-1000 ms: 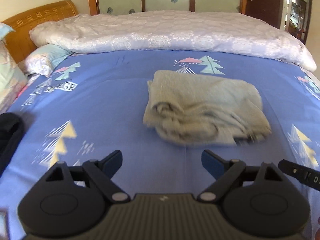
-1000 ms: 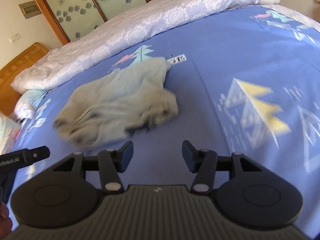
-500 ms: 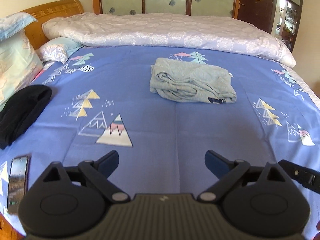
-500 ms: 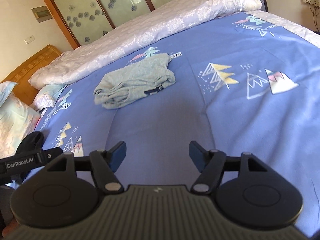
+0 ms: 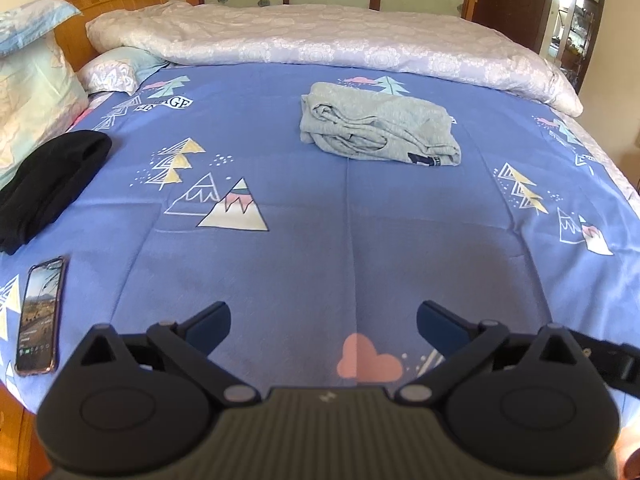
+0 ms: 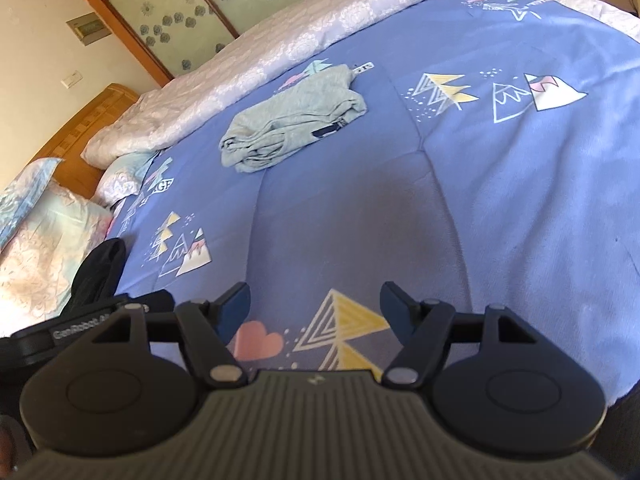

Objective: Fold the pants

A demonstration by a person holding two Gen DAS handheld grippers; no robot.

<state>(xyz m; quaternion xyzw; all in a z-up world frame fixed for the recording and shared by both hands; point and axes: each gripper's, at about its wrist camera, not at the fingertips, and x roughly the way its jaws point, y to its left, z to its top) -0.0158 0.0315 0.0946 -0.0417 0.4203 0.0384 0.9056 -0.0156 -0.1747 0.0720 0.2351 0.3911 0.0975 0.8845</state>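
The bedsheet (image 5: 320,240) is periwinkle blue, printed with white-outlined mountains, yellow and teal triangle trees and pink clouds; one pink cloud (image 5: 370,362) sits between the left gripper's (image 5: 323,318) dark navy fingertips (image 5: 210,320). Far ahead of them, the folded pants (image 5: 376,126) are pale grey with a small navy label. The quilt (image 5: 320,40) beyond is lilac-white with a floral pattern. Left of the fingers lie a black garment (image 5: 48,184) and a smartphone (image 5: 40,316) in a pinkish case.
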